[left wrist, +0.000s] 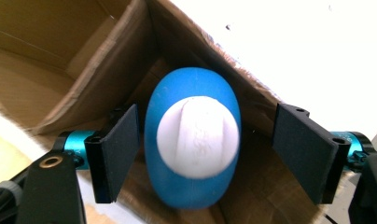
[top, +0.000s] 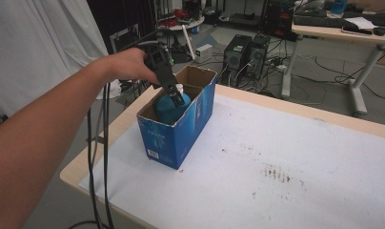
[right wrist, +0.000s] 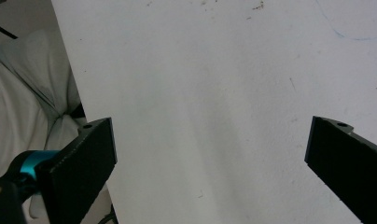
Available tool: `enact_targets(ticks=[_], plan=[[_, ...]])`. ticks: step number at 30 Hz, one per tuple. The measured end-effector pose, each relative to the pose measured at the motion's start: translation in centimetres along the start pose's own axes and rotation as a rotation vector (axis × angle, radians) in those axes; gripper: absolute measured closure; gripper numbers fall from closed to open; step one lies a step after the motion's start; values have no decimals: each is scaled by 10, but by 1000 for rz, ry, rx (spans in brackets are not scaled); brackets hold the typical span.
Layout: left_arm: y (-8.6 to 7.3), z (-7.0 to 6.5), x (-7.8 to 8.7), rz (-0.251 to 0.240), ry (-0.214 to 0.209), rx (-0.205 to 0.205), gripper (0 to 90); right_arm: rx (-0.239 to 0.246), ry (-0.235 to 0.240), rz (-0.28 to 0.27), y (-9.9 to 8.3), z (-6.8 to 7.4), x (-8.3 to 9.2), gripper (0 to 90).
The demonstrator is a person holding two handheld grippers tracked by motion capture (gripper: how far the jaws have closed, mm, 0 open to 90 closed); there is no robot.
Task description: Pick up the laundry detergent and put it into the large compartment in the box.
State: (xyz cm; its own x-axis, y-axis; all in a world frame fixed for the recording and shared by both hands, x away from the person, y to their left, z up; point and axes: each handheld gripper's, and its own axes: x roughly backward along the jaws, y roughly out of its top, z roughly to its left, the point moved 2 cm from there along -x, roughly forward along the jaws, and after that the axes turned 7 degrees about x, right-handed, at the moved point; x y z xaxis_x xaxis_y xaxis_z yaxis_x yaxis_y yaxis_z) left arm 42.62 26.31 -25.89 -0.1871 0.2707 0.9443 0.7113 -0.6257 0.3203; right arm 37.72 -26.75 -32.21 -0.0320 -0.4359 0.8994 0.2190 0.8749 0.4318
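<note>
Left tool [left wrist: 205, 154] gapes around blue bottle [left wrist: 192, 140], cardboard box [top: 178, 131] walls crowding; right tool [right wrist: 210, 163] open, empty.

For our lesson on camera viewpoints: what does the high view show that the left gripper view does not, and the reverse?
The high view alone shows the box's blue outside, the forearm, the cables and the room behind. The left gripper view alone shows the bottle's white cap clearly, with an open black jaw on either side. Both show the left gripper, the blue bottle, the box's brown inside and the white table.
</note>
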Motion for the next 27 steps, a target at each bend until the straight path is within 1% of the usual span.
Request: enact_targets(ticks=[2, 3, 4, 6, 8, 10, 11, 13, 17, 18, 20, 21, 23, 25, 27], plan=[[3, -5, 8, -11, 2, -2, 237, 2, 0, 2, 0, 0, 0, 11], [5, -7, 13, -13, 4, -14, 237, -1, -2, 2, 0, 1, 0, 11], [7, -10, 17, -20, 3, -15, 237, 1, -2, 2, 0, 1, 0, 11], [12, -15, 27, -26, 14, -24, 237, 5, -4, -3, 0, 1, 1, 12], [16, -21, 35, -31, 26, -17, 237, 4, -8, -5, 1, 2, 3, 11], [21, -27, 41, -25, 44, -2, 237, 9, -9, -12, 1, 2, 4, 11], [23, -31, 43, -20, 49, -5, 237, 7, -6, -12, 1, 3, 5, 11], [27, -38, 48, -8, 51, -26, 237, 12, -9, -13, 2, 4, 7, 11], [39, -52, 56, -29, 47, -66, 237, 15, -15, -22, 3, 6, 9, 12], [42, -56, 57, -26, 36, -88, 237, 14, -14, -21, 3, 6, 9, 11], [49, -66, 56, -18, -4, -125, 237, 15, -18, -21, 3, 7, 10, 11], [52, -70, 55, -13, -15, -136, 237, 18, -17, -23, 3, 7, 10, 11], [59, -80, 52, -6, -12, -164, 237, 15, -18, -28, 2, 8, 11, 11], [67, -91, 48, -4, -38, -198, 237, 12, -20, -30, 2, 8, 12, 11], [74, -100, 45, -15, -42, -222, 237, 15, -24, -34, 2, 9, 12, 11]])
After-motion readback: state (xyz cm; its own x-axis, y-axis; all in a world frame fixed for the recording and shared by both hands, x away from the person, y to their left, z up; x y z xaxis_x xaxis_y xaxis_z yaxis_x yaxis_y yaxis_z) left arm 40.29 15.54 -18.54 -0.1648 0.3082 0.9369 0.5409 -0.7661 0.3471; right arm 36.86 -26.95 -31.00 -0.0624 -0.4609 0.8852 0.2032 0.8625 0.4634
